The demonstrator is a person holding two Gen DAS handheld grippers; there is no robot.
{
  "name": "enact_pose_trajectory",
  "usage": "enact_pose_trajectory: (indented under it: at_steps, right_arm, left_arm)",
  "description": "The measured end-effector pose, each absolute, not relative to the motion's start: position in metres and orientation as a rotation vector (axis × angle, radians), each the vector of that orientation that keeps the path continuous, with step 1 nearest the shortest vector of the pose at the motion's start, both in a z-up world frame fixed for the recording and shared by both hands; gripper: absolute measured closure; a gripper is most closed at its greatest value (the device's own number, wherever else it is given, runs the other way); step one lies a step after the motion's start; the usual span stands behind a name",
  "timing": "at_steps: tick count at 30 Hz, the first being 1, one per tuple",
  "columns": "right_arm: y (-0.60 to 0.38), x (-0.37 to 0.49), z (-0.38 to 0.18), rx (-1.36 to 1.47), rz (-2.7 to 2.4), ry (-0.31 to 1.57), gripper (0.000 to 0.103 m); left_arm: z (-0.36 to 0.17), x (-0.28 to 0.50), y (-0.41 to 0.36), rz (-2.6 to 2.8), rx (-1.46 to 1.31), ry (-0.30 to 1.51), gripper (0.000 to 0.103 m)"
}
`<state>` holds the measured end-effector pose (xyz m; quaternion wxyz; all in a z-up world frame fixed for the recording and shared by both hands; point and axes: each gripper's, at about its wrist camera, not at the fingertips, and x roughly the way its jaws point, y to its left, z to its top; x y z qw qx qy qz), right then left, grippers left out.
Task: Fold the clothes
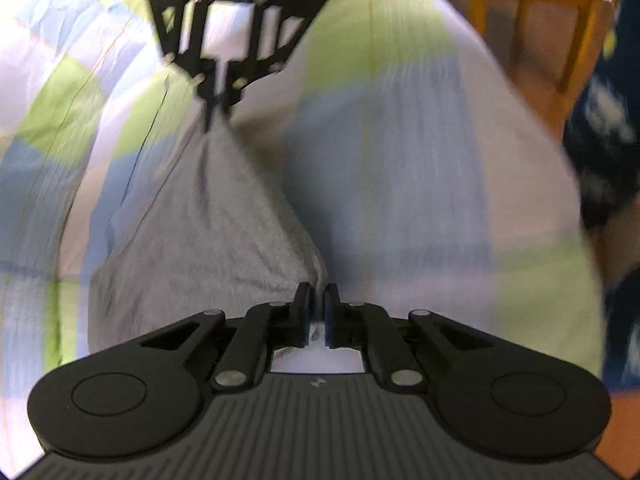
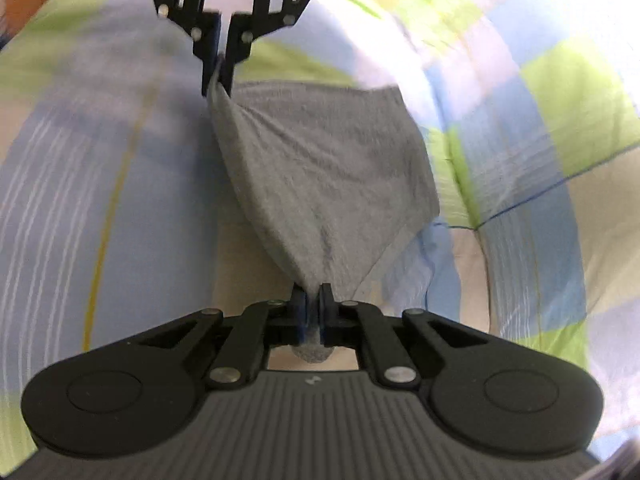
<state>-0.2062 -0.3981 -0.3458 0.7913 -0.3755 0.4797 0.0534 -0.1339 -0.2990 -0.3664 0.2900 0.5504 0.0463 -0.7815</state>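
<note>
A grey cloth (image 1: 208,232) hangs stretched between my two grippers above a bed. My left gripper (image 1: 318,292) is shut on one corner of it. My right gripper (image 2: 314,294) is shut on the other corner. In the left wrist view the right gripper (image 1: 216,114) shows at the top, pinching the far end of the cloth. In the right wrist view the left gripper (image 2: 218,80) shows at the top, pinching its end of the cloth (image 2: 332,176). The cloth sags to one side between them. Both views are motion-blurred.
A bedsheet (image 1: 420,140) in blue, green and white patches lies under the cloth and fills both views (image 2: 100,180). A wooden chair or frame (image 1: 532,32) stands at the upper right. A person in dark patterned clothing (image 1: 604,112) is at the right edge.
</note>
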Motion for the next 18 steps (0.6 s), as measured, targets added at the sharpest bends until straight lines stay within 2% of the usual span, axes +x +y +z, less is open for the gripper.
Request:
enact_pose_trajectory:
  at_steps: [7,9,10,11,15,18]
  right_arm:
    - [-0.470,-0.284,-0.355,-1.072,0.333,1.036,0.098]
    - [-0.483,-0.295,-0.369,-1.161,0.322,1.055,0.078]
    - [-0.487,-0.299,-0.375,-1.192,0.299,1.071,0.068]
    - [-0.489,-0.302,-0.376,-1.176,0.266,1.075,0.065]
    - [-0.492,-0.303,-0.371,-0.864,-0.087,1.152,0.062]
    - [-0.484,-0.308,-0.348,-0.363,-0.463,1.117,0.052]
  left_arm:
    - [-0.367,-0.224,-0.346,-2.054,1.312,0.305,0.102]
    - [-0.366,-0.227,-0.349,-2.036,1.328,0.341,0.099]
    - [-0.363,-0.223,-0.346,-2.024,1.343,0.357,0.091]
    - [-0.361,-0.218,-0.342,-2.010,1.360,0.373,0.080]
    - [-0.343,-0.161,-0.342,-1.855,1.470,0.399,0.072]
    - [-0.321,-0.104,-0.362,-1.718,1.410,0.487,0.052]
